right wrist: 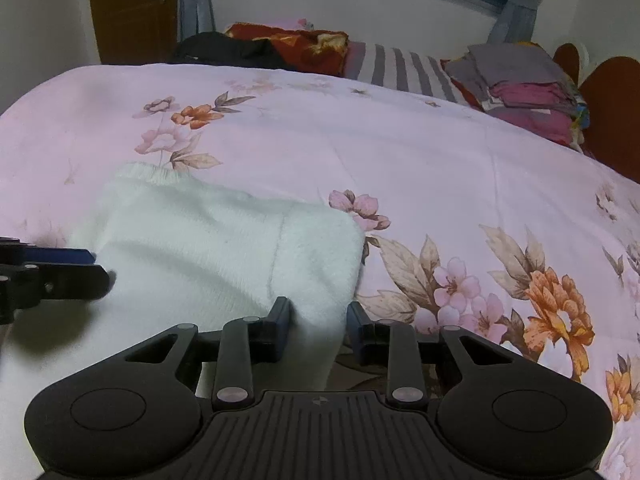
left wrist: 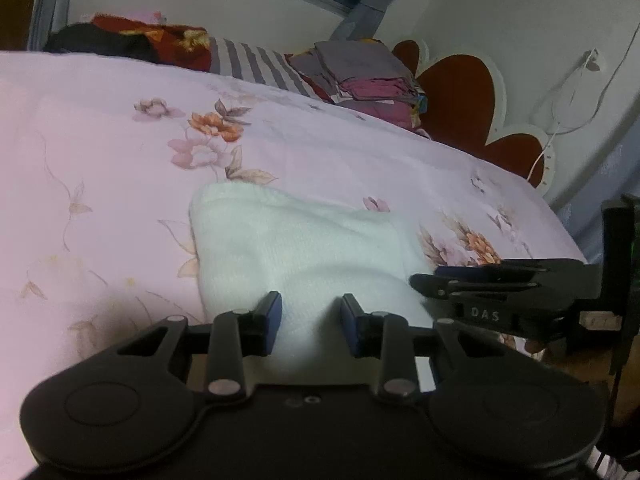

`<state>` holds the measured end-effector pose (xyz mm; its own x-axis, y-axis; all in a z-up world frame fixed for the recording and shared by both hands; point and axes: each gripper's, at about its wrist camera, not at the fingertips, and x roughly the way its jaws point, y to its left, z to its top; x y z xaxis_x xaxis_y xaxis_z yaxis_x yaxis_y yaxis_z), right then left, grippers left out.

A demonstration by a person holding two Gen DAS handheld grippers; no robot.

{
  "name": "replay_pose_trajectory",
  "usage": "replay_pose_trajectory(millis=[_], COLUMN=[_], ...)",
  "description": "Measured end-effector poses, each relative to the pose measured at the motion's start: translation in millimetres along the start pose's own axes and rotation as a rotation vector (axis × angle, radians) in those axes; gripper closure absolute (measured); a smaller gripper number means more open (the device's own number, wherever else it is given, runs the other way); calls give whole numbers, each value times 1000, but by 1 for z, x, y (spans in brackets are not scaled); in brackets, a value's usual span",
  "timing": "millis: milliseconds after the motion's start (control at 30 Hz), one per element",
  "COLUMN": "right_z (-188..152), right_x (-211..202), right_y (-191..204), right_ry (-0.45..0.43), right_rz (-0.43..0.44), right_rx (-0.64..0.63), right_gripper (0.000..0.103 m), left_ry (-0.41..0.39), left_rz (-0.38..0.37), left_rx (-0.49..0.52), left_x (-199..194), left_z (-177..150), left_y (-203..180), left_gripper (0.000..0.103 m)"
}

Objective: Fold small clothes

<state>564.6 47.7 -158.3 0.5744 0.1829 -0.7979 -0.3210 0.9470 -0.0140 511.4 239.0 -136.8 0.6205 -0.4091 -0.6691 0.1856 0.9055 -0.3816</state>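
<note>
A small white knitted garment (left wrist: 296, 248) lies on the pink floral bedspread (left wrist: 100, 128); it also shows in the right wrist view (right wrist: 224, 248). My left gripper (left wrist: 311, 312) is open, its blue-padded fingers astride the garment's near edge. My right gripper (right wrist: 318, 318) is open too, its fingers astride the garment's near right corner. The right gripper (left wrist: 424, 280) shows side-on at the garment's right edge in the left wrist view. The left gripper (right wrist: 96, 268) shows at the garment's left edge in the right wrist view.
A stack of folded grey and magenta clothes (right wrist: 528, 92) sits at the far right by the brown headboard (right wrist: 612, 112). A striped pillow (right wrist: 400, 68), a red floral blanket (right wrist: 304, 48) and dark cloth (right wrist: 224, 52) lie along the far edge. A white cable (left wrist: 560, 120) hangs on the wall.
</note>
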Motion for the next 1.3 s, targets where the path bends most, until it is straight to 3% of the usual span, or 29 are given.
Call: replay_pose_trajectory(millis=[67,167,267,333,467,533,667,800,967,1100,1300], right_z=[0,-11,-32,-46,-52,-59,-84,-117,-133,-137,-152], right_x=[-23,-59,-58,-50,-68,-90,-117,-99,-105,-118,-186], right_y=[-1,1,15,21,9,12,29,37,26,24,5], right_ry=[-64,-134,-64,-44,-65,-106,-79,61,83,50,-75], right_rz=[5,101,174,120,103,164,285,223,248,253,288], right_rx=[29,47,-41,-101,-25,-27,-80,-113,-38,-20,38], right_gripper=[73,73,73,73,73,73,73,73,73,73,73], left_ry=[-51,-34,-40,-55,-69,-71,-20,-6,25,34,-15], left_rz=[-22,-13,-1,-14,5,21,48,103,221,285,294], left_rx=[33,56,21,-25,-33,-49,-67,-63,34,63,92], left_x=[-20,-24,-26,-38,-61,-73,-74,-76,-76,-81,-120], left_z=[-6,-21,-39,-49,-71,-84,-108,-123,-140,-145,-164], left_y=[-10,-22,-27,-30,-39,-41,-45,-57,-87,-102,-135], left_gripper=[73,73,73,73,73,73,73,73,73,73,73])
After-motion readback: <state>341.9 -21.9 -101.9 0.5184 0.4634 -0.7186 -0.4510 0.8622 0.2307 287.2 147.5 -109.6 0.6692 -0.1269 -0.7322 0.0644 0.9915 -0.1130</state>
